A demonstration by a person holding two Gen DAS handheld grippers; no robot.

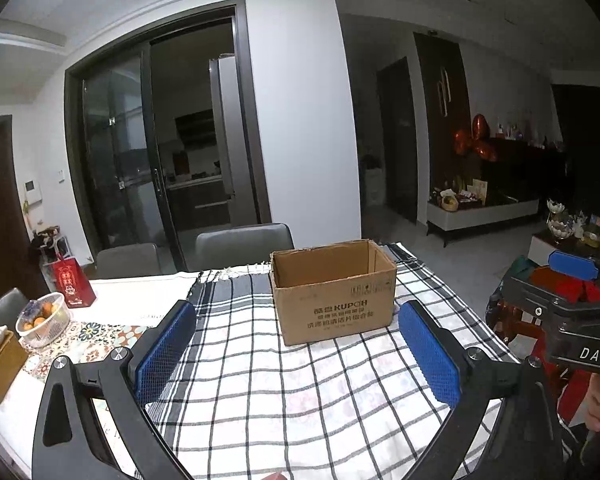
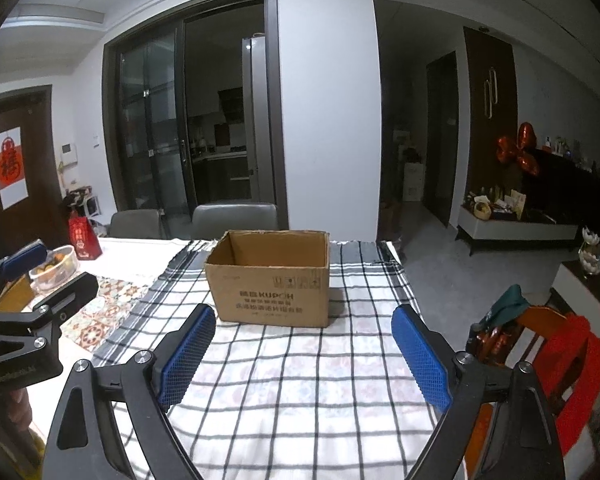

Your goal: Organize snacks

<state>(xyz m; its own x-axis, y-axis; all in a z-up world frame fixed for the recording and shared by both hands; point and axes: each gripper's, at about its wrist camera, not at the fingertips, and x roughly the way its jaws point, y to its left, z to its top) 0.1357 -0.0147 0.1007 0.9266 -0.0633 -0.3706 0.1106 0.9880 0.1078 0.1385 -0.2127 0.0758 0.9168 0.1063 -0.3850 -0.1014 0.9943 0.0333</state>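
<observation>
on the left, a bowl of fruit (image 1: 42, 318) is sitting near a red bag (image 1: 71, 283), off the checked cloth (image 2: 300, 380). the left gripper (image 1: 296, 354) is hovering over that cloth, jaws spread wide and holding nothing. ahead, the cardboard box (image 2: 270, 294) is standing open-topped; its inside is mostly hidden and no snacks are showing. the right gripper (image 2: 302, 354) is hovering likewise, jaws spread and empty. this is fitting either snacks yet to arrive or already packed, so the pictures are settling no next move.
</observation>
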